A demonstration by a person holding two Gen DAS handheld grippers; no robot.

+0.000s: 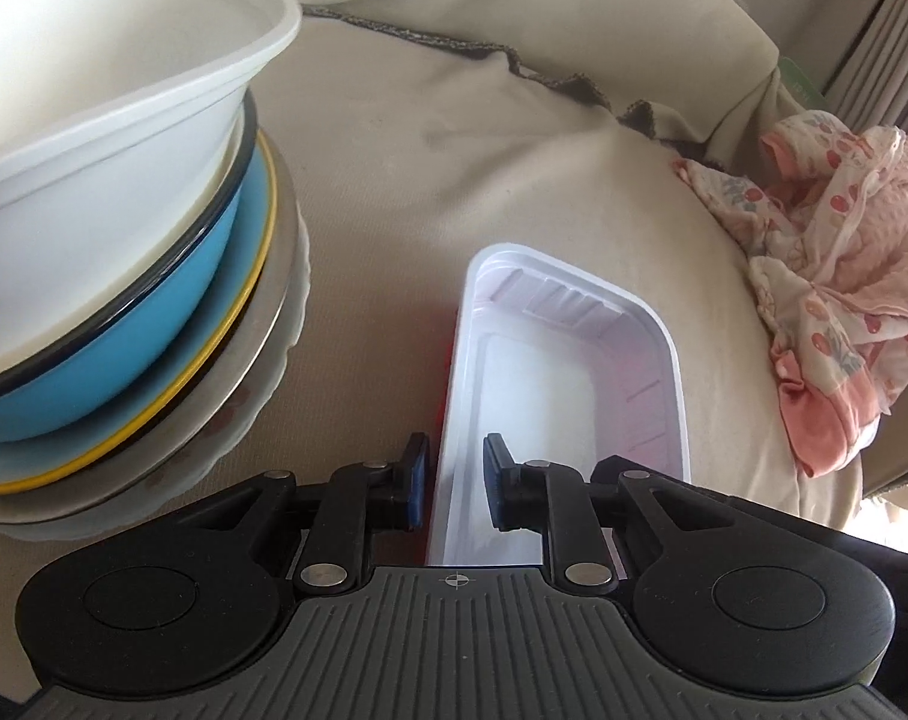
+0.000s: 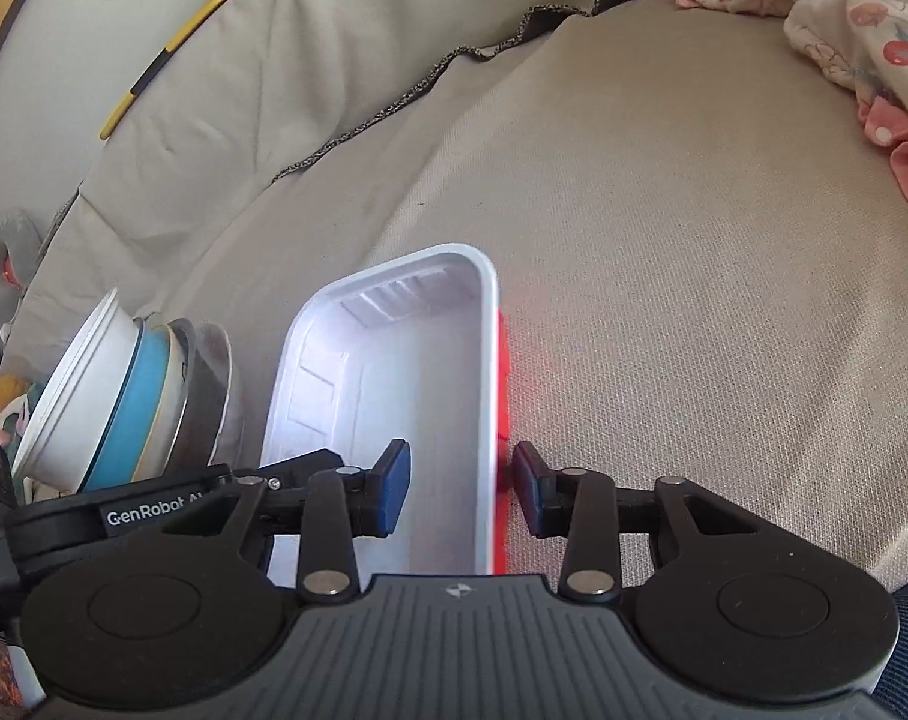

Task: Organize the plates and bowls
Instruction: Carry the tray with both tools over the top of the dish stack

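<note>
So the white tray [image 1: 565, 360] sits on the beige couch cover [image 1: 454, 150]. Left gripper [image 1: 454, 471] and right gripper [image 2: 460, 483] each straddle a long wall, jaws slightly apart, not clamped. Stacked bowls and plates [image 1: 123, 276] just left, floral cloth [image 1: 838, 300] off right.

R gripper [image 2: 460, 486] astride white tray [image 2: 387, 396] wall, dish stack [image 2: 129, 396] left.
</note>
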